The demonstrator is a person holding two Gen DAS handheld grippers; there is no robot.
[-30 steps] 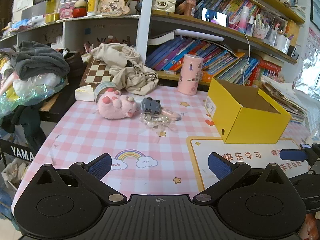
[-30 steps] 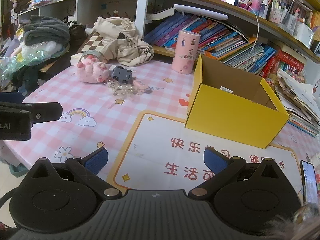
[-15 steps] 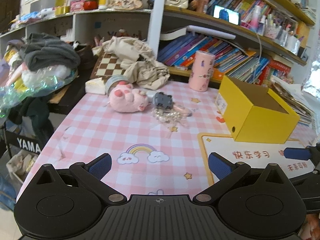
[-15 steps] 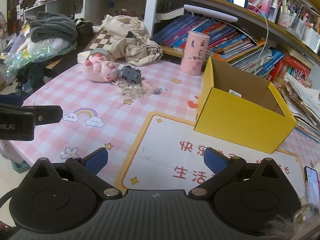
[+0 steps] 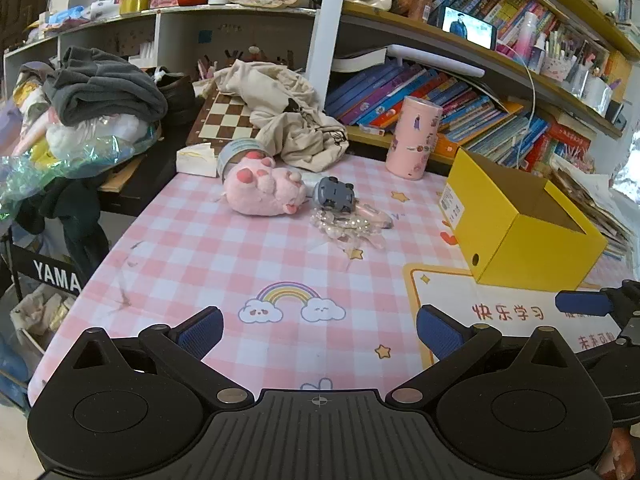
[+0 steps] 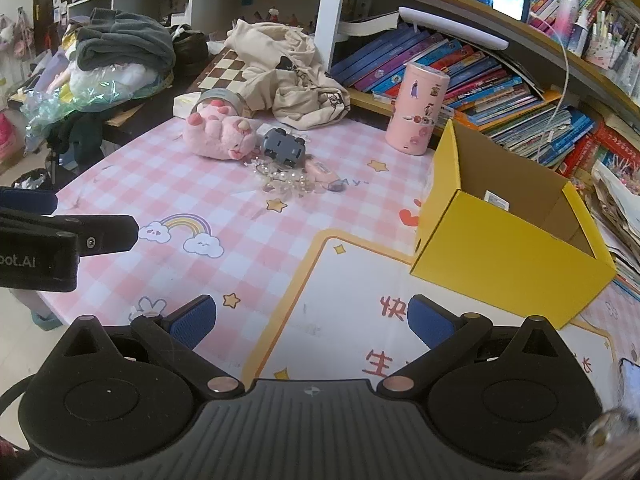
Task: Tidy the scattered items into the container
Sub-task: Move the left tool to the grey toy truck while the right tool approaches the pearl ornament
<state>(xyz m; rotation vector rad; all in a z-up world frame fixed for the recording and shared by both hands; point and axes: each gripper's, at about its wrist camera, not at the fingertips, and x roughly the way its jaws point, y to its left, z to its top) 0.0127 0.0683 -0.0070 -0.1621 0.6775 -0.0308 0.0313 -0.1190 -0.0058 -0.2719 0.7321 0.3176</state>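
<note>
A pink plush pig (image 5: 262, 192) (image 6: 219, 137) lies far back on the checked table, with a grey toy car (image 5: 334, 199) (image 6: 283, 148) to its right. A clear bead trinket (image 5: 348, 232) (image 6: 286, 178) and a small pink clip (image 6: 322, 170) lie just in front of the car. An open yellow box (image 5: 516, 236) (image 6: 508, 236) stands to the right, holding only a small white label. My left gripper (image 5: 318, 330) is open and empty over the near table edge. My right gripper (image 6: 310, 318) is open and empty above the white mat, left of the box.
A tall pink canister (image 5: 414, 138) (image 6: 418, 108) stands behind the box. Beige cloth (image 5: 288, 116), a chessboard (image 5: 226, 118) and a tape roll (image 5: 236, 152) crowd the back edge. Clothes pile at the left (image 5: 104, 92). Bookshelves rise behind. A phone (image 6: 630, 380) lies at the right.
Both grippers have moved forward toward the toys and box, which now look larger. Both stay open and empty. Nothing on the table has shifted.
</note>
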